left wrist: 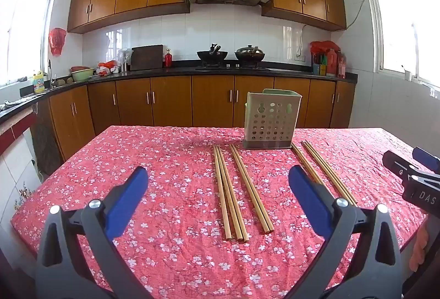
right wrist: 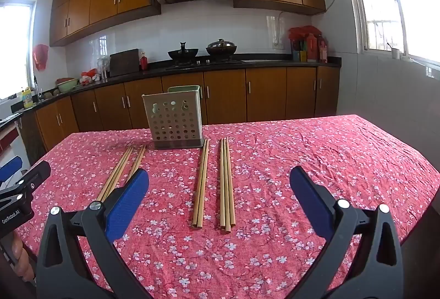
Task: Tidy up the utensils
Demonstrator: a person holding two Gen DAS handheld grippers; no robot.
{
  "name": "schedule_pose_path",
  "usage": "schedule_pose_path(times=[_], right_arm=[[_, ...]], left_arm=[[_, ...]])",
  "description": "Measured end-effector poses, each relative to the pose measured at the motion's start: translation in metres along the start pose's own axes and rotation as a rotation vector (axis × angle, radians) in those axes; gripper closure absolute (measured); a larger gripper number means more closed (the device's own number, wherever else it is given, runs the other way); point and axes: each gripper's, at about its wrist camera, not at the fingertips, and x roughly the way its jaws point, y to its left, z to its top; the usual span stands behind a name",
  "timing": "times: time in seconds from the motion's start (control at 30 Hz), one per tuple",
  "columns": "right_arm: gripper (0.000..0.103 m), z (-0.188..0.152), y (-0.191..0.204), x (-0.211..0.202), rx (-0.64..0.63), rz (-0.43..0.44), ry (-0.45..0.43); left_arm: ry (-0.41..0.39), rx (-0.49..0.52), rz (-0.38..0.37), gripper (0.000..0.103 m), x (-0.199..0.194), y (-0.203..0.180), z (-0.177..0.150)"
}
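Several wooden chopsticks lie lengthwise on the red floral tablecloth (left wrist: 137, 161), in front of a pale perforated utensil holder (left wrist: 271, 120) (right wrist: 176, 117). In the left wrist view, a bundle of three (left wrist: 229, 194) and a pair (left wrist: 251, 189) lie between the wide blue pads of my left gripper (left wrist: 217, 178), which is open and empty above the cloth. Two more pairs (left wrist: 328, 172) lie to its right. My right gripper (right wrist: 220, 178) is open too, above a pair (right wrist: 201, 183) and a trio (right wrist: 227, 183). Each gripper shows at the other view's edge (left wrist: 404, 158) (right wrist: 27, 168).
Behind the table runs a dark kitchen counter (left wrist: 247, 70) over wooden cabinets, with two woks on the stove. A hand (left wrist: 419, 249) holds the right gripper at the table's near right corner. The table (right wrist: 357, 161) ends close on both sides.
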Motion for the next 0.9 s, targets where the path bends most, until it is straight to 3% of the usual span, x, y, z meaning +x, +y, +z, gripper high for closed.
schedule_pose_path(times=[0.9], right_arm=[[0.002, -0.0005, 0.0001, 0.0011, -0.001, 0.0, -0.003]], left_arm=[[-0.006, 0.003, 0.001, 0.004, -0.0006, 0.0002, -0.0001]])
